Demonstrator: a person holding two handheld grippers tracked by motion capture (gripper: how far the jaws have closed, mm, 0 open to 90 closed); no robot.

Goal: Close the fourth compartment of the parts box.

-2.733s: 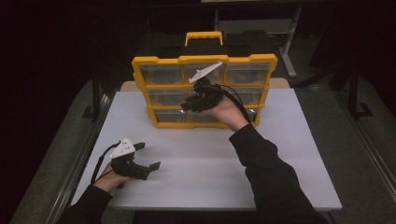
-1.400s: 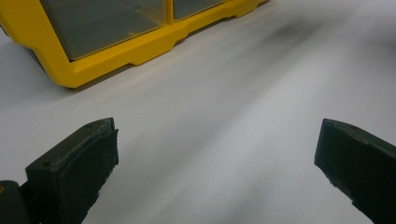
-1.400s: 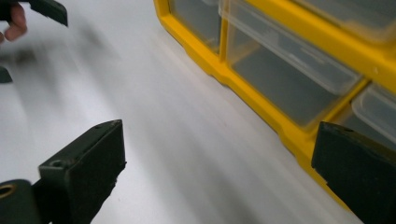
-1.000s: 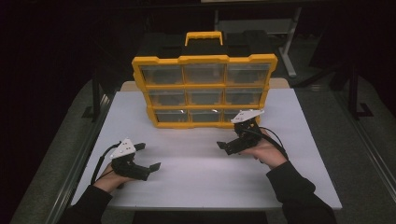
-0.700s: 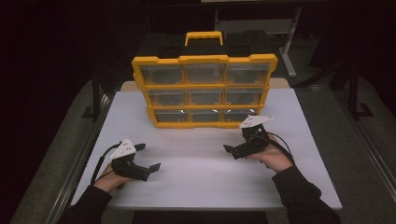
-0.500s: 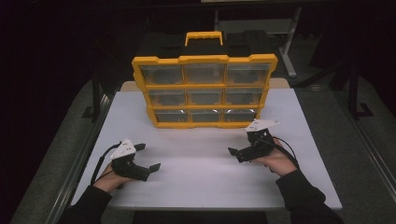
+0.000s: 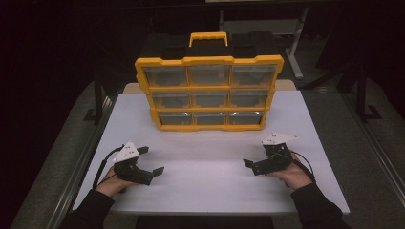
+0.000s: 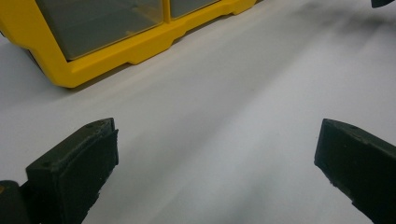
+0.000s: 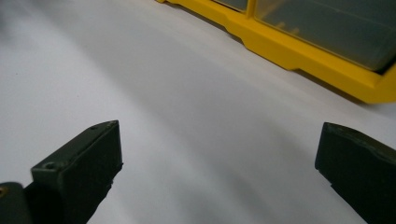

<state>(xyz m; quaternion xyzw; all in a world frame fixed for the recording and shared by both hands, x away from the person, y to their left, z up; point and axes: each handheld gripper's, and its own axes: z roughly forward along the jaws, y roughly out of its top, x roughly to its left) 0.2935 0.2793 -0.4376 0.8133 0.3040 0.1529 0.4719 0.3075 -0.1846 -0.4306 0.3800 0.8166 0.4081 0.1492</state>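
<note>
Grippers at rest: left gripper (image 7: 152, 162) and right gripper (image 7: 254, 167), jaws spread and empty, should square up to the yellow drawer organizer (image 7: 209, 93) before reaching.

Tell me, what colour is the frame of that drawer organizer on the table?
Yellow; the drawer organizer's frame shows best in the high view.

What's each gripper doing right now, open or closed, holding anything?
Left gripper: open, jaws wide apart, holding nothing, low over the white table.
Right gripper: open, jaws wide apart, holding nothing, clear of the yellow drawer organizer.
</note>
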